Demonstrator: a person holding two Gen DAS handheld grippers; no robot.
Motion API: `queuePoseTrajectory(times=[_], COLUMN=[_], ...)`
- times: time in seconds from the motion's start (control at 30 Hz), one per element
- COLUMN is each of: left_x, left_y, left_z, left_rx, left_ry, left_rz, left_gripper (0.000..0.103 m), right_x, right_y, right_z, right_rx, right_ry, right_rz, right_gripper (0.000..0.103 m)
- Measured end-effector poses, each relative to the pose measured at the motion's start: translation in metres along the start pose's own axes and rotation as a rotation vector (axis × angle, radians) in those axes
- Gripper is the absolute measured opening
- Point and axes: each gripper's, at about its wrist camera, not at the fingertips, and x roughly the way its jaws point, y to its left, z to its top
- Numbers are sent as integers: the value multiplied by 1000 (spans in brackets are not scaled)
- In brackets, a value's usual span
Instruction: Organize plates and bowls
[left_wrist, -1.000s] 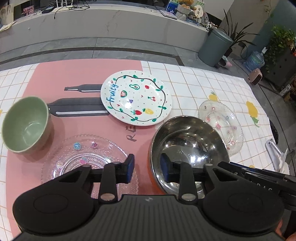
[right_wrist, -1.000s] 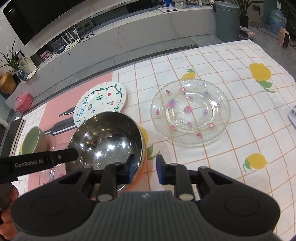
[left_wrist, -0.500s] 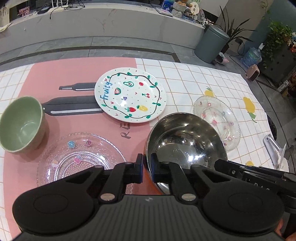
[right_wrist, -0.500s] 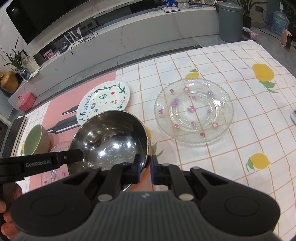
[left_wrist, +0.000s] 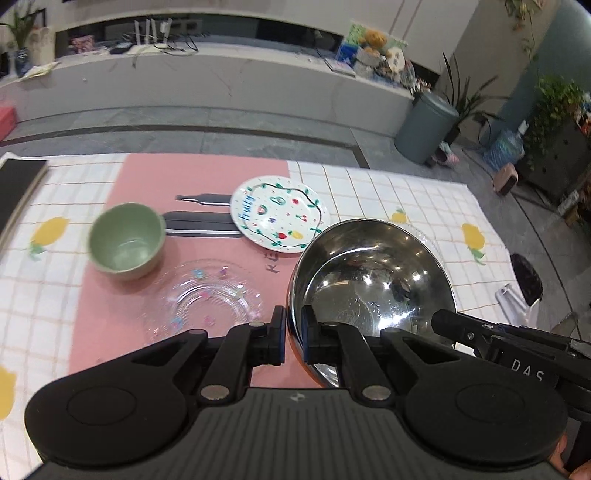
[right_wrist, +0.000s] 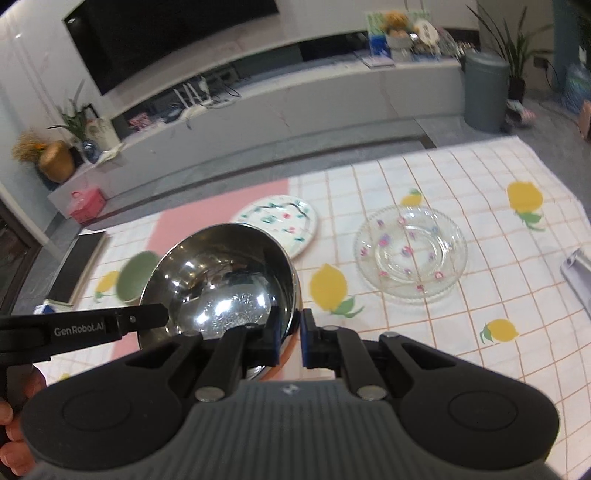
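Comparing with a second ago, we find both tools have clamped the steel bowl (left_wrist: 373, 280) and raised it off the cloth: our left gripper (left_wrist: 293, 338) pinches its left rim, our right gripper (right_wrist: 289, 338) its right rim, both pitched downward. Beyond the left tool lie the green bowl (left_wrist: 127, 240), glass plate (left_wrist: 207, 299) and fruit plate (left_wrist: 280, 214); ahead-right of the right tool, another glass plate (right_wrist: 410, 254) amid open tablecloth (right_wrist: 517, 280).

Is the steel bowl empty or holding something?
Empty: the steel bowl shows only bare, reflective metal inside, in both wrist views.
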Motion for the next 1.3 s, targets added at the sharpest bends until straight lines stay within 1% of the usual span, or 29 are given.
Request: queuePoseTrajectory(times=[0.07, 0.2, 0.37, 0.5, 0.67, 0.87, 0.97, 1.13, 1.3], left_x=[-20, -49, -73, -82, -76, -59, -51, -39, -33], left_y=[4, 15, 29, 37, 47, 55, 55, 51, 50], left_z=[-9, -27, -53, -74, -95, -112, -116, -119, -120], left_rx=[-19, -62, -111, -135, -176, -210, -212, -191, -178], left_ry=[-23, -41, -36, -21, 11, 54, 65, 84, 87], left_rz=[3, 5, 12, 15, 9, 9, 19, 38, 59], left_gripper=[8, 9, 9, 9, 10, 10, 9, 9, 9], right_x=[-15, -41, -65, -72, -69, -53, -42, -32, -23], right_y=[9, 25, 44, 52, 53, 49, 45, 45, 42], right_z=[-5, -17, -42, -62, -83, -96, -100, -102, -103], right_rx=[-16, -42, -81, -91, -85, -91, -86, -99, -89], right_ry=[-10, -13, 6, 35, 88, 132, 157, 167, 188], right_rz=[16, 52, 95, 120, 128, 107, 91, 59, 54], right_gripper=[8, 8, 8, 8, 8, 8, 8, 7, 7])
